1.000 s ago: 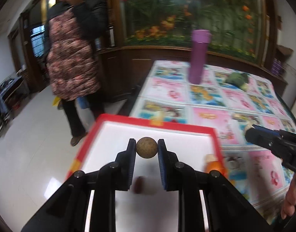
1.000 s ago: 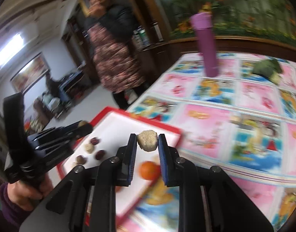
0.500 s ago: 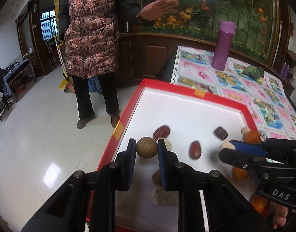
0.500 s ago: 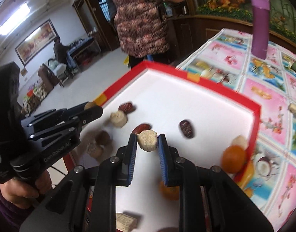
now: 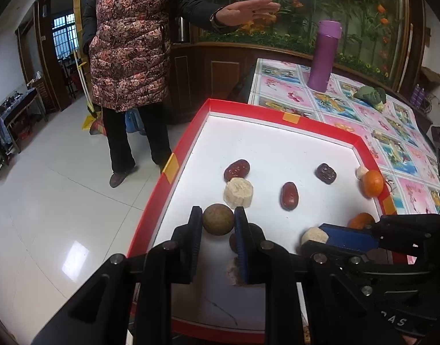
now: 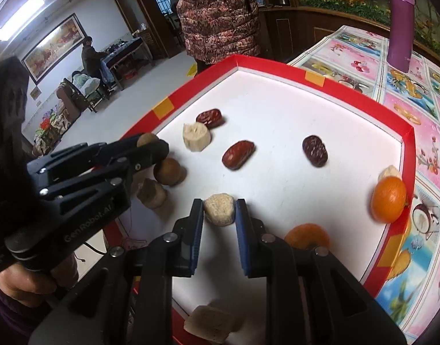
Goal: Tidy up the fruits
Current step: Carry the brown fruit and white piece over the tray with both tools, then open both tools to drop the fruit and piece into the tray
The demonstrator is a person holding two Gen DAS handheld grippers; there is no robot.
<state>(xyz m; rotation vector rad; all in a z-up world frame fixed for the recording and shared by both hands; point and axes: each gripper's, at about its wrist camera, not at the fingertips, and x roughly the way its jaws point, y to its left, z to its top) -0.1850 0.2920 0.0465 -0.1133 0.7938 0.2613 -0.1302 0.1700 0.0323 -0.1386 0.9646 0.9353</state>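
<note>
A: Left hand-held gripper [image 5: 218, 220] is clamped on a round brown fruit [image 5: 218, 219], right hand-held gripper [image 6: 219, 210] on a pale beige chunk [image 6: 220, 209]. Both nearly closed.

B: Why low over the red-rimmed tray [image 6: 408, 141]?

A: Likely dropping them by kind. A loose brown ball [image 6: 168, 171] sits near-left, red dates [image 6: 238, 154] mid-tray, oranges [image 6: 388, 199] right. Tray's on the tabletop [image 6: 363, 57].

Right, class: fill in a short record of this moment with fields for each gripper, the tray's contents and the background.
left gripper: shut on a round brown fruit
right gripper: shut on a pale beige chunk
tray: red rim, white floor
dried red dates: three
oranges: one at the right rim
background: purple flask, person in a floral coat
</note>
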